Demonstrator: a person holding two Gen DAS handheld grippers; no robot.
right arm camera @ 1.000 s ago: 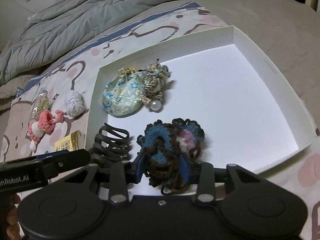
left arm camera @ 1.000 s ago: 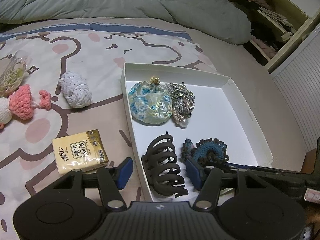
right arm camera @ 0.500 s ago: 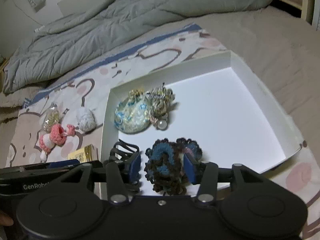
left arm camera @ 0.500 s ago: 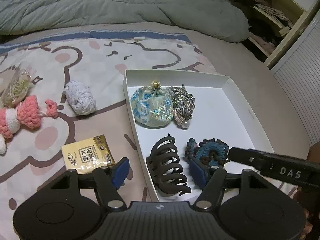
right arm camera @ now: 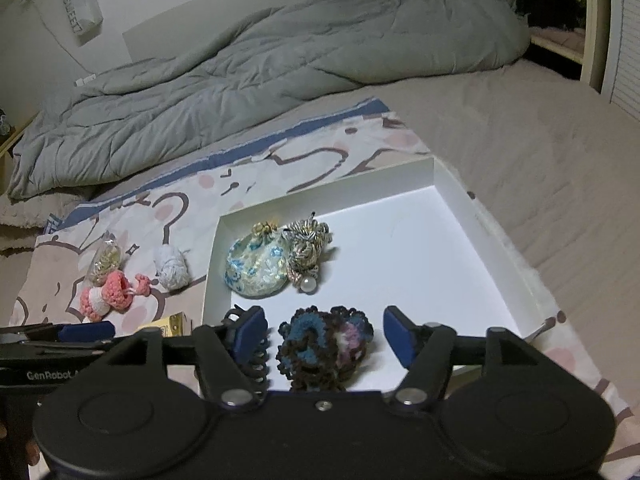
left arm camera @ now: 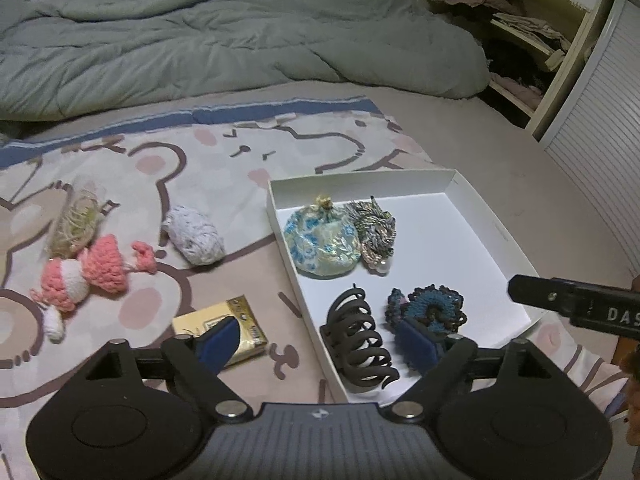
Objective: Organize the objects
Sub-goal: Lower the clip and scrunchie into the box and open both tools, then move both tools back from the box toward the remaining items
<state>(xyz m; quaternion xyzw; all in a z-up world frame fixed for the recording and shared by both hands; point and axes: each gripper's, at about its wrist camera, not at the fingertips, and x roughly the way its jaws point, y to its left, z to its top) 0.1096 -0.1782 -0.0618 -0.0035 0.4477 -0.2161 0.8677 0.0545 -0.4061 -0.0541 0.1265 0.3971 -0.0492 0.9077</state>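
Left wrist view: left gripper (left arm camera: 320, 344) jaws opening, nothing clamped; claw clip (left arm camera: 358, 342) lies between them inside the box (left arm camera: 496, 228).
Right wrist view: right gripper (right arm camera: 325, 336) jaws opening; scrunchie (right arm camera: 324, 346) lies unclamped between them on the box floor.

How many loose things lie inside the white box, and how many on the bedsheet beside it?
In the white cardboard box: 4 (floral pouch, braided tassel, dark claw clip, blue-brown crochet scrunchie)
On the bedsheet: 4
Total: 8
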